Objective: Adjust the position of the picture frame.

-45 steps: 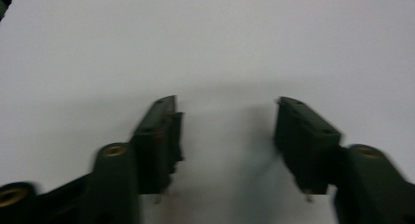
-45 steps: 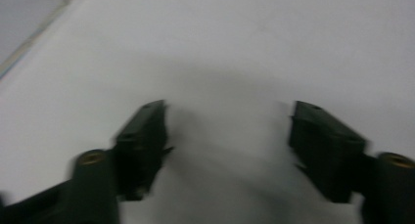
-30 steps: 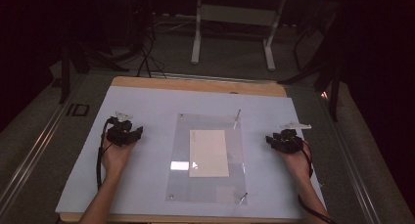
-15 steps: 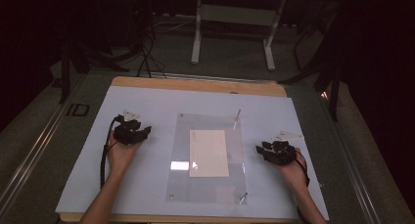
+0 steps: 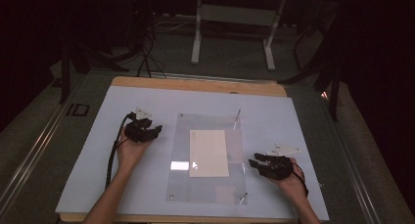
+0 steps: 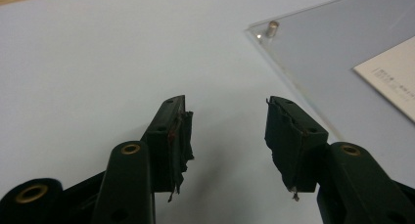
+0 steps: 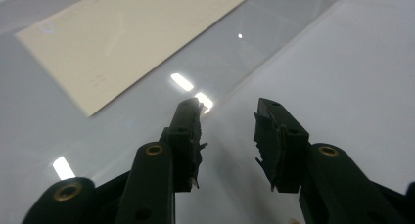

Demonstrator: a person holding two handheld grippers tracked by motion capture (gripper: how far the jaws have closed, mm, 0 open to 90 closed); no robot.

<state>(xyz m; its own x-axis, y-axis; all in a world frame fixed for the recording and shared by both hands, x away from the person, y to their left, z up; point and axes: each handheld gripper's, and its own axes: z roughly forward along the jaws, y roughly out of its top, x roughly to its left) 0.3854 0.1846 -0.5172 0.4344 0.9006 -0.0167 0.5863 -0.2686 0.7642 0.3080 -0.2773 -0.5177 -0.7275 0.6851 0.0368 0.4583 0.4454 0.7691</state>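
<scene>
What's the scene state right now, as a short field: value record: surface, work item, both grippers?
surface: pale blue sheet over a wooden table
work item: clear acrylic panel lying flat mid-sheet, small metal standoffs at its corners, one at
insert: cream rectangular card within the panel's outline
left gripper: jaws apart, nothing between them, beside the panel's left edge, apart from it
right gripper: jaws apart, nothing between them, tips at the panel's right edge; contact cannot be told
held: nothing in either gripper
</scene>
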